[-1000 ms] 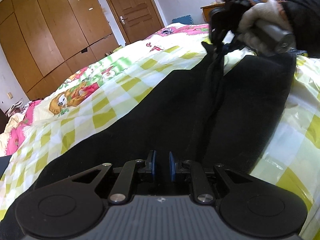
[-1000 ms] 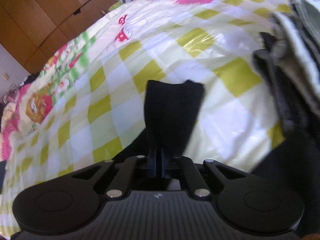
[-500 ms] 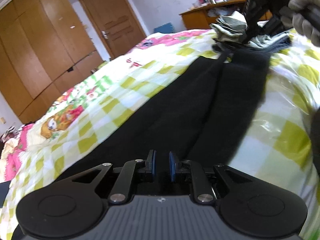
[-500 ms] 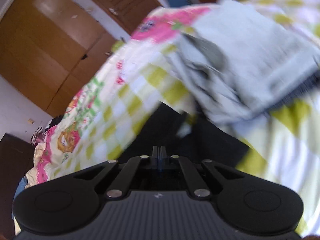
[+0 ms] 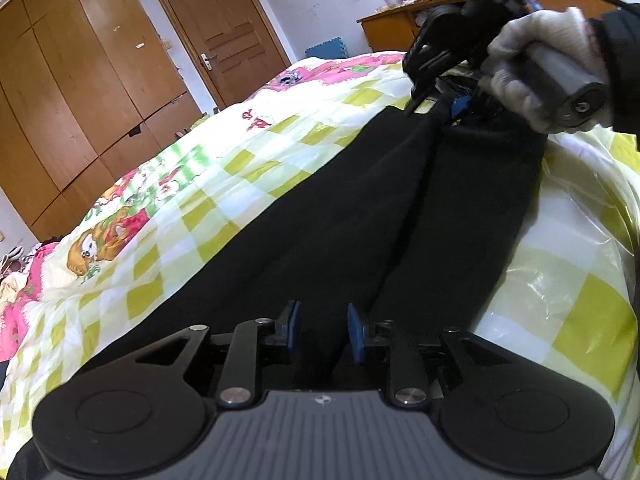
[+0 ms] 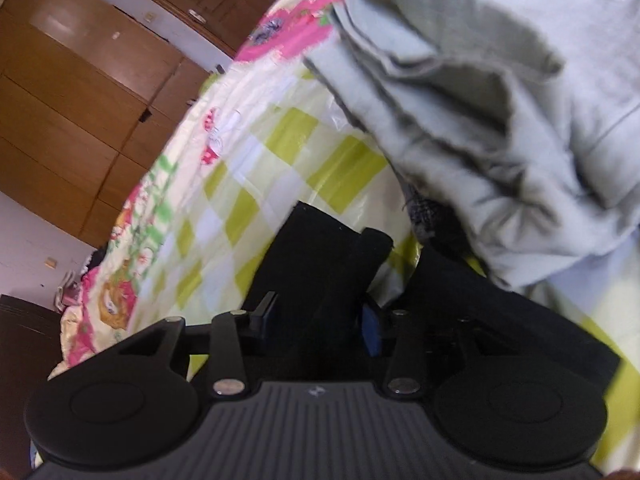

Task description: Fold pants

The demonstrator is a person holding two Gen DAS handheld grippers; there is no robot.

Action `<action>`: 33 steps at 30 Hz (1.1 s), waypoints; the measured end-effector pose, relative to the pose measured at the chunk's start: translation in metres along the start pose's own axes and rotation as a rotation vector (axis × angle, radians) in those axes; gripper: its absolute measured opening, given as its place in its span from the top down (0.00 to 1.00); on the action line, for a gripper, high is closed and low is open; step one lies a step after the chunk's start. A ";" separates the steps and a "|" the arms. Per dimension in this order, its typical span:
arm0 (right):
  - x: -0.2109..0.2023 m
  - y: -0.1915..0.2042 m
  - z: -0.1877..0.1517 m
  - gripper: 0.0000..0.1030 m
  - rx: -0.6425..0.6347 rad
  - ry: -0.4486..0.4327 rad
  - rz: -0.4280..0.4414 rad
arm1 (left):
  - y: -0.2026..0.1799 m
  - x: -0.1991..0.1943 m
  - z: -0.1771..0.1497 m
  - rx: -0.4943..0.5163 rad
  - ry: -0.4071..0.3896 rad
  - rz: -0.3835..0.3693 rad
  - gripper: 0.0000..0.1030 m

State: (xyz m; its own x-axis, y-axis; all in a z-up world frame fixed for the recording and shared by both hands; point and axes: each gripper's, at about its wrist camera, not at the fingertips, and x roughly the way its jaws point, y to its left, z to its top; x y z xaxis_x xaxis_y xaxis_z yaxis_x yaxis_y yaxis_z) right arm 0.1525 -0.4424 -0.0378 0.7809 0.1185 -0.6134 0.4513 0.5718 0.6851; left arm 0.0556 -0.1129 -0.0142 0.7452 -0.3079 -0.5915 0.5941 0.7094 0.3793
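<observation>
I read the scene from the left: wardrobe [image 5: 80, 92], door [image 5: 224, 36], then the quilt [image 5: 168, 216] with the pants [image 5: 360, 216] lying long across it, both legs side by side, running from my left gripper [image 5: 323, 330] up to my right gripper [image 5: 436, 102].

Left gripper: jaws have just been opening and now stand a modest gap apart, black cloth between them, pads apparently not pressing. I judge this end released.

Right gripper [image 6: 320, 320]: jaws have just been opening too; in its own view a leg end lies between the parted pads, seemingly loose. Just beyond sits a grey pile [image 6: 500, 100] of other clothes.

Step in hand, as I judge it: set the pants down flat and let go before the next fold.

To do it well:
1. Open both jaws fully before lifting, so no cloth drags.
2. Withdraw straight up and back; a sideways pull would skew the legs.
3. Keep the right gripper off the grey pile.
4. Check that the leg ends lie level before regripping.
</observation>
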 end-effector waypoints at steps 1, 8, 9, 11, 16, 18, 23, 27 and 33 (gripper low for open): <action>0.002 -0.004 0.001 0.93 0.029 0.012 0.006 | -0.001 0.002 0.001 0.003 0.001 0.001 0.60; -0.056 -0.002 0.000 0.95 0.036 -0.030 0.189 | -0.002 0.001 0.007 0.035 -0.016 0.019 0.60; -0.068 0.001 0.001 0.95 0.024 -0.044 0.217 | -0.002 -0.002 0.009 0.037 -0.025 0.021 0.60; -0.094 0.007 0.000 0.95 -0.008 -0.077 0.260 | -0.001 -0.009 0.014 0.034 -0.045 0.019 0.60; -0.123 -0.022 -0.014 0.95 -0.025 -0.094 0.191 | -0.009 -0.021 0.016 0.048 -0.069 -0.006 0.60; -0.112 -0.049 -0.022 0.95 0.019 -0.058 0.100 | -0.016 -0.017 0.011 0.070 -0.045 -0.025 0.60; -0.102 -0.079 -0.034 0.95 0.115 -0.045 0.083 | -0.028 -0.015 0.002 0.126 -0.009 -0.049 0.60; -0.105 -0.070 -0.028 0.95 0.111 -0.062 0.110 | -0.028 -0.015 0.007 0.133 -0.013 -0.037 0.60; -0.117 -0.074 -0.011 0.95 0.127 -0.103 0.107 | -0.027 -0.020 0.007 0.133 -0.022 -0.036 0.60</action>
State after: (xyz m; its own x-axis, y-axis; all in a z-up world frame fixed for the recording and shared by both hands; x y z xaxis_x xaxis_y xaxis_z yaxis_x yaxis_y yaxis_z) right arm 0.0228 -0.4894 -0.0205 0.8645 0.0853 -0.4953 0.4094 0.4522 0.7924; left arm 0.0270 -0.1306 -0.0074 0.7282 -0.3462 -0.5915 0.6545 0.6074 0.4502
